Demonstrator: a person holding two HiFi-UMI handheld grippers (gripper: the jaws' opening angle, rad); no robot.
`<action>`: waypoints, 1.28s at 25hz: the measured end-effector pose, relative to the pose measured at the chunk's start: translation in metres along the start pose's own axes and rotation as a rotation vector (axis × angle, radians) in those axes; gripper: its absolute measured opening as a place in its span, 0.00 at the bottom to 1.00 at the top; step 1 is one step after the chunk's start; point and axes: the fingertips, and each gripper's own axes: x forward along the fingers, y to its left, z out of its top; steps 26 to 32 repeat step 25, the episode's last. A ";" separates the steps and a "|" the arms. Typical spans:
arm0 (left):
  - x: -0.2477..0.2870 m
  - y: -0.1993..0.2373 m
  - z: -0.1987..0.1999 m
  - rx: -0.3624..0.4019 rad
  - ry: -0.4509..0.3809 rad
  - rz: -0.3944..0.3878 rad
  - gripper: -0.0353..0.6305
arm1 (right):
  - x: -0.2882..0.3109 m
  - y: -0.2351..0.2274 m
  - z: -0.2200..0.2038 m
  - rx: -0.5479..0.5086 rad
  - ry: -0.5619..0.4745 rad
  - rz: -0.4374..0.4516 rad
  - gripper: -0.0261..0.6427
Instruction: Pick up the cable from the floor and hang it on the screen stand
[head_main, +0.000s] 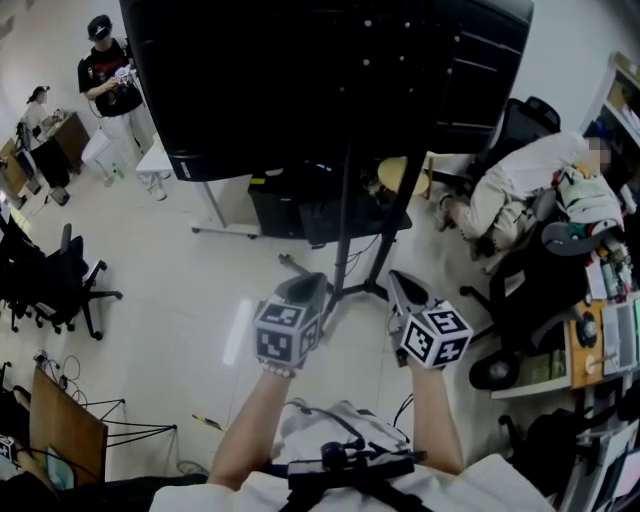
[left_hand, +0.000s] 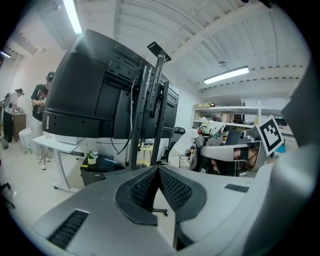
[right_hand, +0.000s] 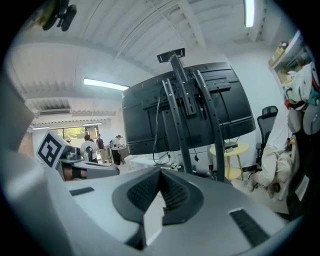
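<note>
Head view, grippers: The grey left gripper (head_main: 316, 279) and the grey right gripper (head_main: 396, 276) are held side by side on bare forearms, each topped by a marker cube and pointed toward the foot of the stand.
Head view, stand: The black metal screen stand (head_main: 343, 235) is seen rising from the pale floor (head_main: 180, 310), with the large black flat screen (head_main: 300, 80) carried on it.
Head view, room: A person in white (head_main: 520, 185) is seated bent forward at right; a person in a black shirt (head_main: 108, 80) is pictured standing at top left.
Left gripper view, jaws: The left gripper (left_hand: 158, 171) is shown with its jaws pressed together, nothing caught between them.
Left gripper view, cable: A thin black cable (left_hand: 118, 150) is seen hanging down the back of the screen beside a stand post, its lower end drooping in a loop clear of the floor. Whether it is hooked on the stand itself cannot be told.
Right gripper view, jaws: The right gripper (right_hand: 160, 172) is likewise closed tight and empty.
Right gripper view, cable: The cable (right_hand: 154, 150) is shown dangling below the screen's lower edge, just left of the posts.
Right gripper view, background: A round yellow side table (right_hand: 229, 149) is glimpsed behind the stand at right.
</note>
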 end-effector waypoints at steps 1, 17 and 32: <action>0.000 0.000 0.000 0.000 0.000 -0.004 0.06 | 0.001 0.003 0.000 -0.022 0.005 -0.001 0.04; 0.003 0.006 0.008 0.013 -0.004 -0.022 0.06 | 0.016 0.013 0.004 -0.072 0.017 0.000 0.04; 0.001 0.007 0.003 0.000 0.004 -0.009 0.06 | 0.018 0.015 -0.002 -0.077 0.041 0.013 0.04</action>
